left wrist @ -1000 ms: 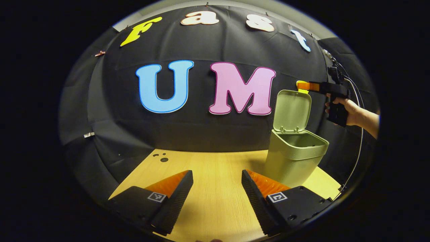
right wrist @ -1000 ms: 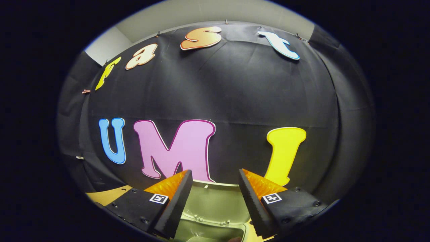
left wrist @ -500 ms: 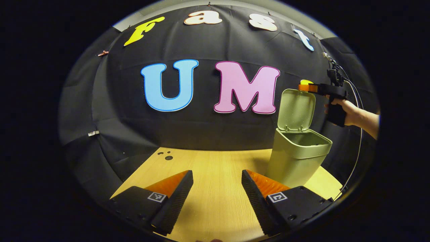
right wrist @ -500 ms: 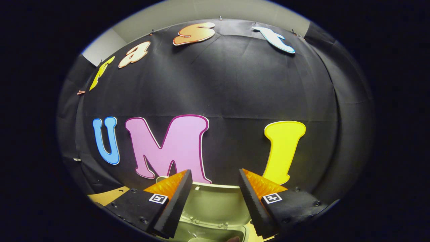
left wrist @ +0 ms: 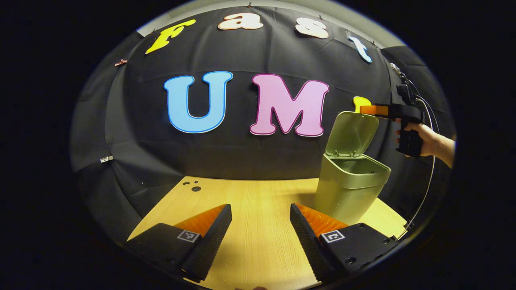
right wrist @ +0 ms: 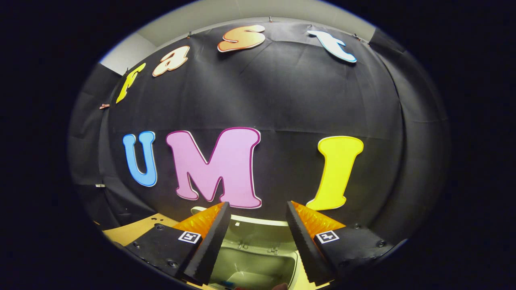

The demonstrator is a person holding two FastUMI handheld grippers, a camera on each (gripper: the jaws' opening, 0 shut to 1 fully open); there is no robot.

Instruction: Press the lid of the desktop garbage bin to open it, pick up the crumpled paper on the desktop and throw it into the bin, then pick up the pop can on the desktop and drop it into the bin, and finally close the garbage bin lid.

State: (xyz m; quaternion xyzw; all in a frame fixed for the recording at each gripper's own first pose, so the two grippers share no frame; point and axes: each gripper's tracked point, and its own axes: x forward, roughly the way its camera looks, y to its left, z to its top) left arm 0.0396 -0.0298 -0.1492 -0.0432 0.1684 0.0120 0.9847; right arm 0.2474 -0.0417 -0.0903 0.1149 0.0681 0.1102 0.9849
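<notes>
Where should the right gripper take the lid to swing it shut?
Best at the lid's free top edge, farthest from the hinge on the bin's back rim. The lid stands raised and leaning forward, so come from above and behind and push it down. The right gripper, jaws open, is already at that edge. A push probably suffices; no pinch needed.

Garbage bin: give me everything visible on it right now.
The garbage bin is a pale green, plastic-looking tub, tapering downward, standing upright on the wooden table at its far right. Its hinged lid is open, tilted forward over the mouth. The right gripper is at the lid's top edge; contact unclear.
</notes>
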